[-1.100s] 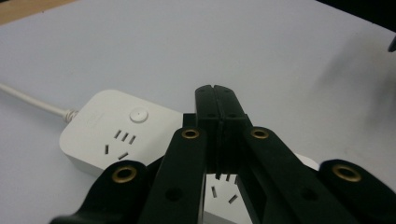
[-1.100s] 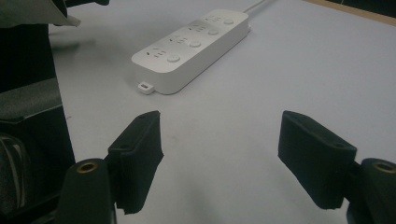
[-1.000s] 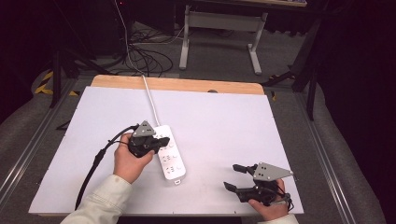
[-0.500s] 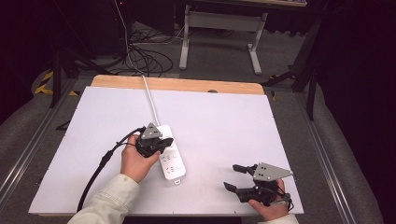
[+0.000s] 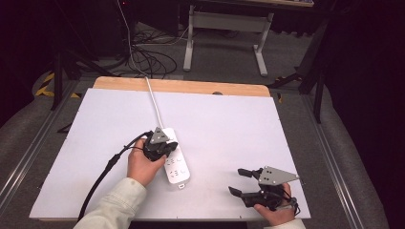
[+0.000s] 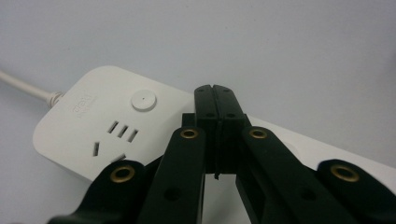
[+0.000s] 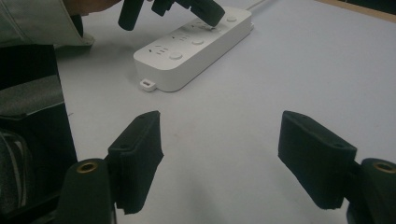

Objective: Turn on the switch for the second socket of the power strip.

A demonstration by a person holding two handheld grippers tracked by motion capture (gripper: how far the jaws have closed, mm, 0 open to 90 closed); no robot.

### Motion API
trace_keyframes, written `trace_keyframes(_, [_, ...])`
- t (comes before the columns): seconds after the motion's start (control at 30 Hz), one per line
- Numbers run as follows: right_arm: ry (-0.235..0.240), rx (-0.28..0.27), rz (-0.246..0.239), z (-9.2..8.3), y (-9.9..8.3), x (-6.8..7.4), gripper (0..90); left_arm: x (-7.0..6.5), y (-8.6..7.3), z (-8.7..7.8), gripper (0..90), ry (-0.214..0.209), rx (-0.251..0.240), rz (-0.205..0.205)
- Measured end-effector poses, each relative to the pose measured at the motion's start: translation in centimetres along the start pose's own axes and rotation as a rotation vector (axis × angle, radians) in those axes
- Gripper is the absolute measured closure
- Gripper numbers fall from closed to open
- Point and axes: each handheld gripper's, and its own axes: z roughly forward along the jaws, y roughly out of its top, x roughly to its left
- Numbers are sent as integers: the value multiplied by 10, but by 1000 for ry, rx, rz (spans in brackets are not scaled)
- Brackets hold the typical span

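A white power strip [image 5: 175, 166] lies on the white table [image 5: 229, 119], and its white cord [image 5: 154, 104] runs to the far edge. My left gripper [image 5: 165, 149] is shut with nothing between its jaws. Its tip [image 6: 215, 91] sits over the strip's cord end, just right of a round button [image 6: 143, 100]. In the right gripper view the left gripper [image 7: 208, 14] appears to touch the top of the power strip [image 7: 187, 51]. My right gripper [image 5: 237, 181] hovers open near the table's front right, its jaws [image 7: 219, 154] wide apart over bare table.
The left gripper's black cable [image 5: 102, 176] trails off the table's front left. A wooden strip [image 5: 181, 87] edges the far side. Beyond it, on the floor, are tangled cables [image 5: 148, 59] and a metal stand [image 5: 224, 33].
My left gripper has moved right and slightly toward the front, onto the power strip's cord end. The right gripper has stayed put.
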Motion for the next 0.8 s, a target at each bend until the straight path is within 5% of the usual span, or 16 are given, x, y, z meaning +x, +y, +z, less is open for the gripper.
trace_keyframes(0.43, [1, 2, -3, 0, 0, 0, 304, 2, -1, 2, 898, 12, -1, 18])
trace_keyframes(0.8, [-1, 4, -5, 0, 0, 1, 304, 0, -3, 5, 899, 1, -23, -16])
